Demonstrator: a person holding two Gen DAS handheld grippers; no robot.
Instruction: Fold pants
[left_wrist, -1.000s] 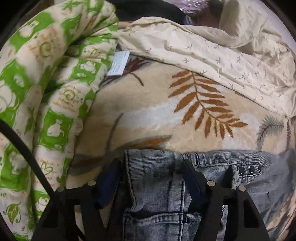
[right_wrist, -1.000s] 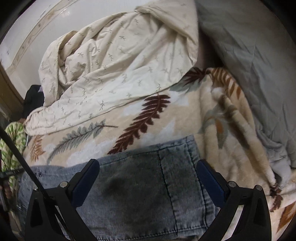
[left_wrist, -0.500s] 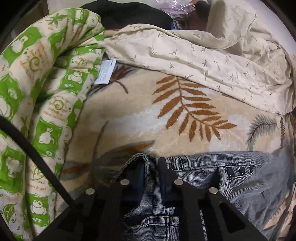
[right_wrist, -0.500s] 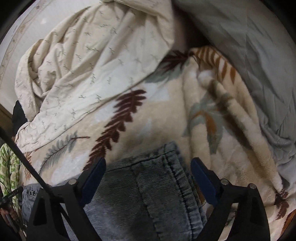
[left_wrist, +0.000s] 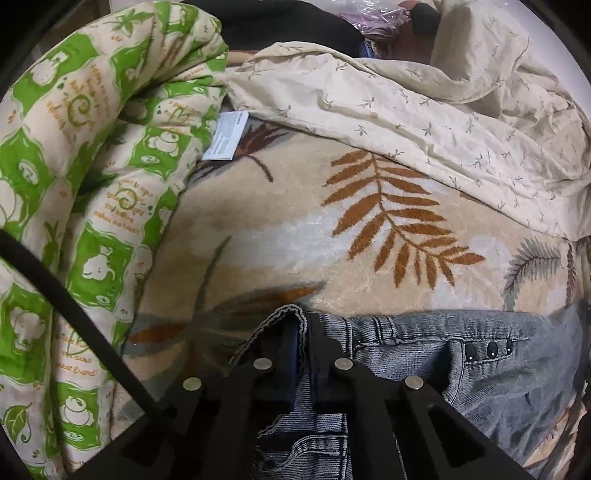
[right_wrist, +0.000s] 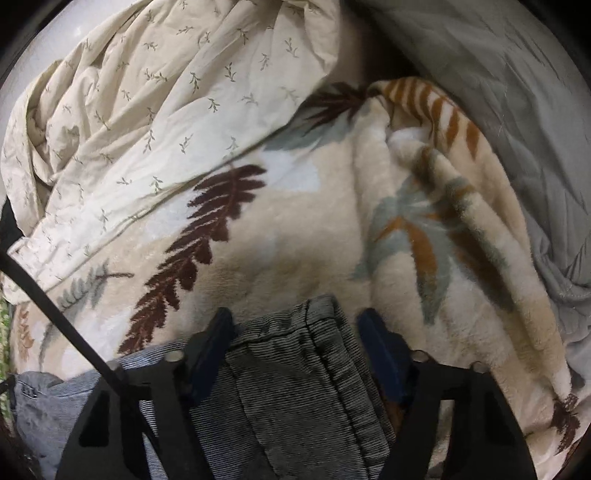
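Grey-blue denim pants (left_wrist: 480, 369) lie on a cream fleece blanket with a leaf print (left_wrist: 295, 240). My left gripper (left_wrist: 301, 332) is shut on the pants' waistband corner, which bunches up between the fingers; three dark buttons show to the right. In the right wrist view, my right gripper (right_wrist: 295, 328) straddles the pants' other corner (right_wrist: 295, 369). Its jaws stand partly closed around the bunched denim, with a gap on the right side.
A green and cream quilt (left_wrist: 74, 221) is heaped at the left. A cream sheet with small sprigs (left_wrist: 424, 110) lies at the back, also in the right wrist view (right_wrist: 147, 110). A grey quilted cover (right_wrist: 517, 110) is at the right.
My left gripper closed on the waistband corner and pinched it up. My right gripper's jaws narrowed around the other corner, and the denim bunched between them.
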